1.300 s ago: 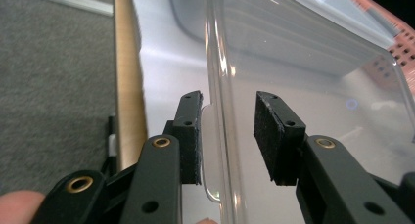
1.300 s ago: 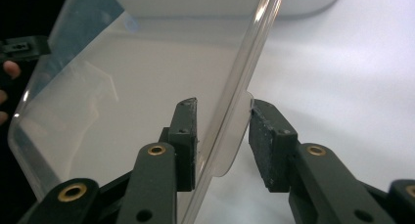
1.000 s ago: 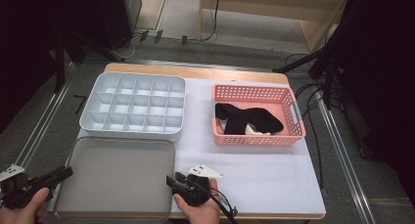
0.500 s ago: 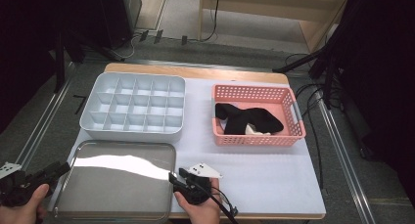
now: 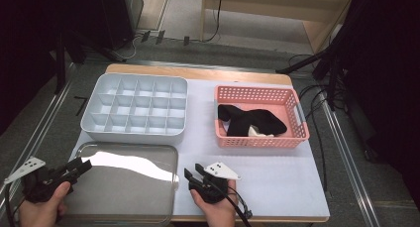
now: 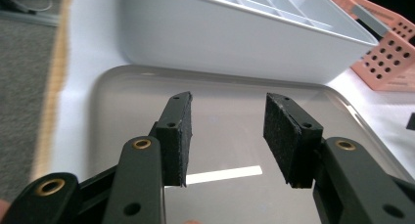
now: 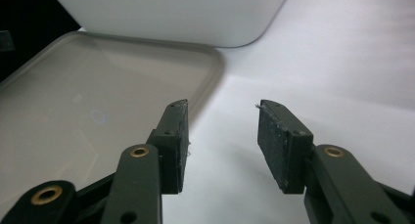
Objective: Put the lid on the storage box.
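Observation:
A flat grey lid (image 5: pixel 124 187) lies at the table's front left, before a white compartment box (image 5: pixel 133 108). My left gripper (image 5: pixel 83 166) hangs at the lid's left edge, pointing right across the lid (image 6: pixel 225 92). Its jaws are open and have just been opening, with nothing between them (image 6: pixel 227 133). My right gripper (image 5: pixel 194 171) sits just right of the lid, over the white table mat. It too is open (image 7: pixel 222 143) and has just been opening, with bare mat between its pads. The lid's corner (image 7: pixel 98 111) lies left of its jaws.
A pink basket (image 5: pixel 257 90) holding black cloth (image 5: pixel 250 120) stands at the back right. The white box (image 6: pixel 244 33) rises just beyond the lid. Bare white mat (image 5: pixel 277 177) spreads in front of the basket. The table's front edge runs under both hands.
My left gripper has moved right and a little up, onto the lid's left edge. The right gripper has edged forward. Both pairs of jaws stand wider. A bright reflection now shows on the lid.

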Demonstrator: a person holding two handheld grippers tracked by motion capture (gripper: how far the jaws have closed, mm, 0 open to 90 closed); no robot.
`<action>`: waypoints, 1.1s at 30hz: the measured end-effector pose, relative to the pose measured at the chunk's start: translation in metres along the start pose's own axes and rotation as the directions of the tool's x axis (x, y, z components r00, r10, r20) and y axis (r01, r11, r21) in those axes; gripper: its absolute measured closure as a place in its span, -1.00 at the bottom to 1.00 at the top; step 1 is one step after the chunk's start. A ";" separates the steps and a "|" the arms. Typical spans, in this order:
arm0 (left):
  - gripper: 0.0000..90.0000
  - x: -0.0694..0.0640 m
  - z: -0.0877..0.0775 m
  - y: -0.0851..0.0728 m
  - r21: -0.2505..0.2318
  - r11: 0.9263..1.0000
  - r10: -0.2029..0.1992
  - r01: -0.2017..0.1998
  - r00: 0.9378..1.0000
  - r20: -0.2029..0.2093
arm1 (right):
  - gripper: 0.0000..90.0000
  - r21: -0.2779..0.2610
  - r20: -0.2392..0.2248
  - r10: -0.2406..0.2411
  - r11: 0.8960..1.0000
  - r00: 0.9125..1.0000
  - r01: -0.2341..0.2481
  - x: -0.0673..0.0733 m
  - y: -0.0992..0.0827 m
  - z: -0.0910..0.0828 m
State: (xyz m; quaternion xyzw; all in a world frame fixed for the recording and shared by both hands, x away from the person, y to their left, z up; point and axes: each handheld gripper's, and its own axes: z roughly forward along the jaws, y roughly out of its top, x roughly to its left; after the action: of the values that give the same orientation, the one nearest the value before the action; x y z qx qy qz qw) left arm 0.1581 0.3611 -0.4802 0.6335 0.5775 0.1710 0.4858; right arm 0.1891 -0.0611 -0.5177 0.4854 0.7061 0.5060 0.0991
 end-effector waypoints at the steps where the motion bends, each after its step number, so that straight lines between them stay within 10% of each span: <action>1: 0.20 -0.003 0.002 0.000 0.001 1.000 0.006 -0.006 1.000 0.005 | 0.23 -0.005 0.006 -0.001 1.000 1.000 0.001 -0.003 0.001 -0.002; 18: 0.02 -0.070 0.072 0.001 0.033 0.994 0.101 -0.108 0.984 0.149 | 0.13 -0.046 0.106 0.009 0.999 0.994 -0.004 -0.061 -0.002 -0.036; 33: -0.03 -0.079 0.097 -0.007 0.007 0.990 0.139 -0.143 0.975 0.172 | 0.13 -0.111 0.202 0.046 0.994 0.978 -0.024 -0.104 0.003 -0.065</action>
State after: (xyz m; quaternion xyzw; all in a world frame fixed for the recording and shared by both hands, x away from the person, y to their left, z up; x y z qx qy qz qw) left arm 0.2080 0.2492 -0.5040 0.6898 0.4889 0.1446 0.5140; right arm 0.2024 -0.1828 -0.5217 0.5411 0.6550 0.4926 0.1885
